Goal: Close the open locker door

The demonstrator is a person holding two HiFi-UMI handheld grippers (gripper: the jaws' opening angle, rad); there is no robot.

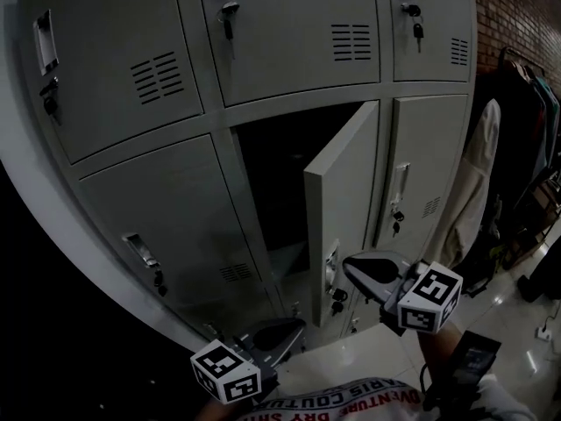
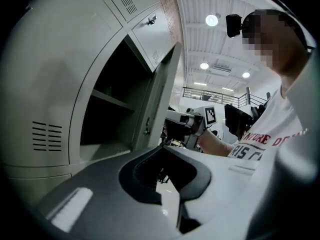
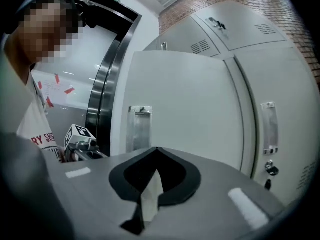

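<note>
Fingers point(image 3: 210, 184) of the left gripper point(image 2: 162, 147) and right gripper point(image 3: 156, 150) are pressed together, empty, the right near the locker door point(image 1: 344, 191), which stands half open, closing undone.

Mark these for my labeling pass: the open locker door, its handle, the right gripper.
open locker door point(image 1: 344, 191), head view, middle of its panel.
door handle point(image 3: 139, 129), right gripper view, centre of the pull.
right gripper point(image 1: 351, 266), head view, between its jaw tips.
</note>
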